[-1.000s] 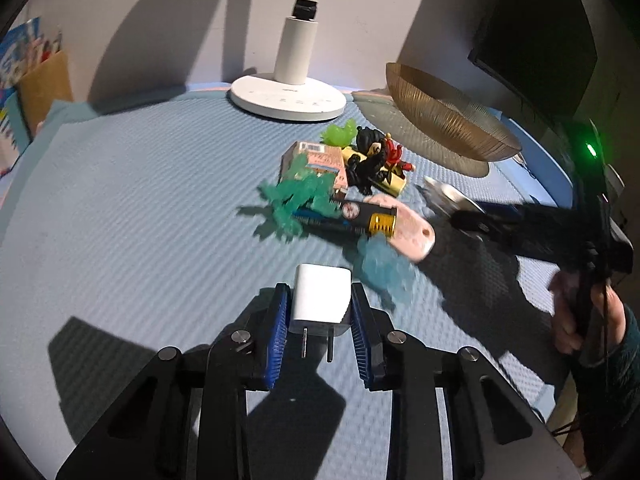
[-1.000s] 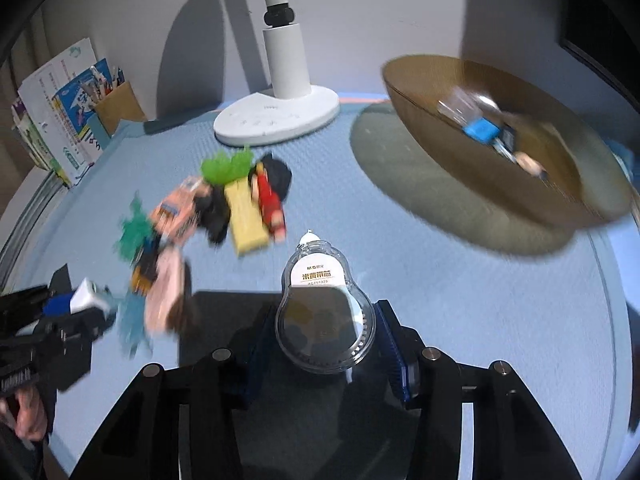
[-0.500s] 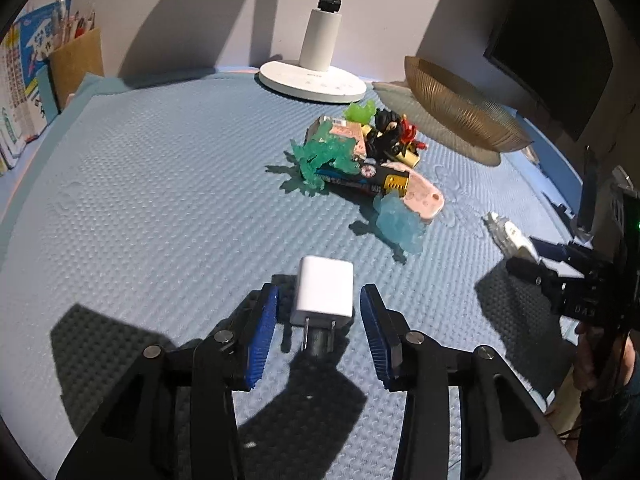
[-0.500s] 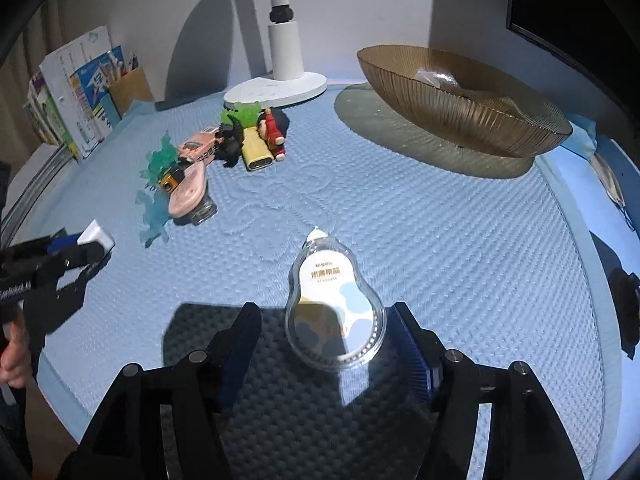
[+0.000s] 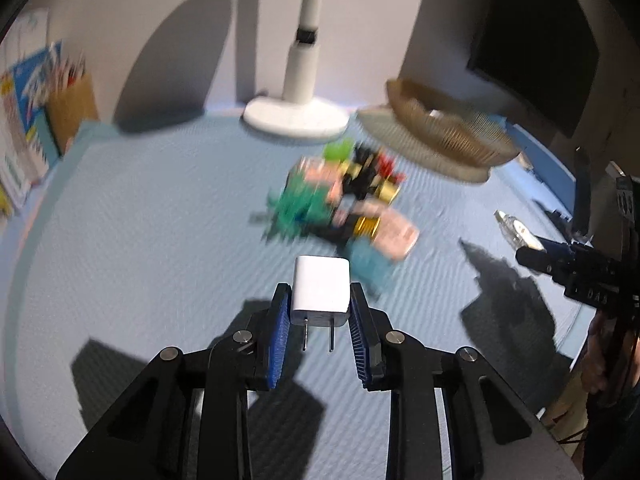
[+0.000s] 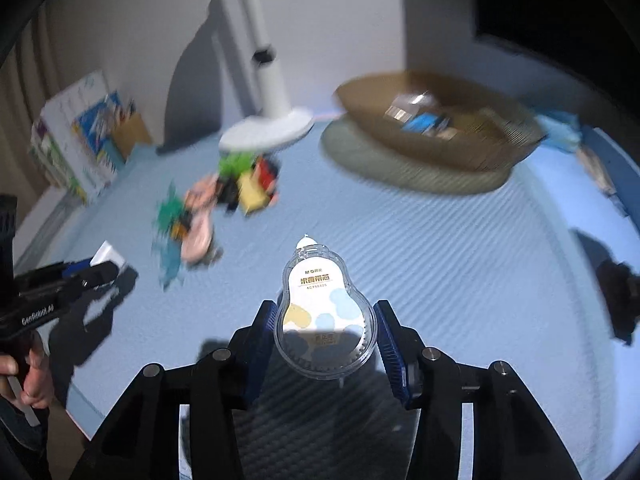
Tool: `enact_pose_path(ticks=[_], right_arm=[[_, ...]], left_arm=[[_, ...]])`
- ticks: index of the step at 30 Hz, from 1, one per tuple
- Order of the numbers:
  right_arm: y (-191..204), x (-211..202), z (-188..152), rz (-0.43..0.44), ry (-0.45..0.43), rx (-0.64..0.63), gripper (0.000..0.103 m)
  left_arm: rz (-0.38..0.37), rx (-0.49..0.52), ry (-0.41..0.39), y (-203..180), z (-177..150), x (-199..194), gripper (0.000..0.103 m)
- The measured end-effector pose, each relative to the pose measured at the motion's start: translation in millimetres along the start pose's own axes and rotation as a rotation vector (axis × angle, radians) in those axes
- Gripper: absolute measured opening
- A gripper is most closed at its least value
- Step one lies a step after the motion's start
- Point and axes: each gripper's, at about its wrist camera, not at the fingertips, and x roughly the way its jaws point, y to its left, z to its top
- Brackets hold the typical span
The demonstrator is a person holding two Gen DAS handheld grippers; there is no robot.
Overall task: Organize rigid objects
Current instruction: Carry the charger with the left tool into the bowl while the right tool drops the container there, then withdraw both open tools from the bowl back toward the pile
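my left gripper (image 5: pixel 320 312) is closing, blue pads pressed on the sides of the white charger plug (image 5: pixel 320 290), its two prongs pointing back toward me and the block lifted clear of the blue mat (image 5: pixel 140 240). over on the other side my right gripper (image 6: pixel 326 336) is closing too, and the clear pear-shaped correction tape refill (image 6: pixel 324 312) sits between its pads, narrow tip pointing away, label facing up; the pads look tight against its round body. everything beyond is smeared with blur. the heap of small toys (image 5: pixel 340 196) lies in the middle of the mat, green, pink, black, yellow and red pieces touching one another, too blurred to tell apart. behind them stands the white lamp base (image 5: pixel 294 118) with its post rising out of the frame. to the right of it sits the brown ribbed bowl (image 6: pixel 436 136), and in the right view i can see a few things already lying inside, a blue one among them, though i cannot make them out. at the far left edge a stack of colourful books (image 6: pixel 76 140) leans by the wall beside a brown pencil holder (image 5: pixel 74 110). from the right camera i catch my own left hand (image 6: pixel 28 376) wrapped around the handle at the mat's near edge.
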Motion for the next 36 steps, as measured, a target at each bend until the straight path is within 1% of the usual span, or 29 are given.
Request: enact_pose_path(ticks=[3,6,7,8,10,11,13,16,21,26,30,31,32,33,34,35,36], right_arm=[[-22,-22,25,-0.075,-0.070,0.016,0.048],[-48,-37,56,-0.173,-0.119,0.036,0.048],[-57,-39,68,-0.201,-0.130,0.048,0.048],[-67,-42,80,-0.225,-0.139,0.063,0.048],[-87,-40,104,-0.252,-0.145,0.094,0.048],[-95,-38,111,-0.264,-0.140,0.105,0.048],[-112,-28,127,-0.295,-0.117,0.130,0.048],[-129,-7,141,-0.312,-0.059,0.153,0.048],[-145,20,142,-0.347,0.023,0.132,0.048],[-144,32,142,-0.387,0.069,0.088,0.048],[-146,43,144,-0.399,0.104,0.092,0.048],[-148,42,145,-0.389,0.095,0.104,0.048],[-149,40,146,-0.376,0.080,0.113,0.056],[-150,35,146,-0.364,0.060,0.129,0.063],[-150,31,145,-0.363,0.045,0.142,0.063],[-151,22,142,-0.360,0.026,0.160,0.063],[-152,18,141,-0.355,0.018,0.171,0.063]], left_arm=[[-0.037,0.041,-0.044,-16,29,-5,0.025],[-0.067,0.093,-0.083,-42,72,-1,0.025],[-0.093,0.110,-0.099,-54,94,4,0.025],[-0.105,0.118,-0.106,-62,104,7,0.025],[-0.141,0.134,-0.112,-84,137,22,0.025],[-0.157,0.134,-0.103,-95,152,34,0.025],[-0.176,0.133,-0.087,-113,170,53,0.025],[-0.191,0.146,-0.041,-139,187,91,0.025],[-0.200,0.171,0.027,-166,185,134,0.025],[-0.195,0.181,0.070,-176,179,156,0.025],[-0.195,0.186,0.088,-181,180,163,0.026],[-0.191,0.183,0.082,-181,181,162,0.035],[-0.177,0.178,0.067,-179,182,158,0.044],[-0.169,0.172,0.055,-177,182,155,0.060],[-0.164,0.162,0.030,-172,182,146,0.075],[-0.167,0.149,0.002,-165,182,134,0.076],[-0.169,0.143,-0.008,-160,182,127,0.076]])
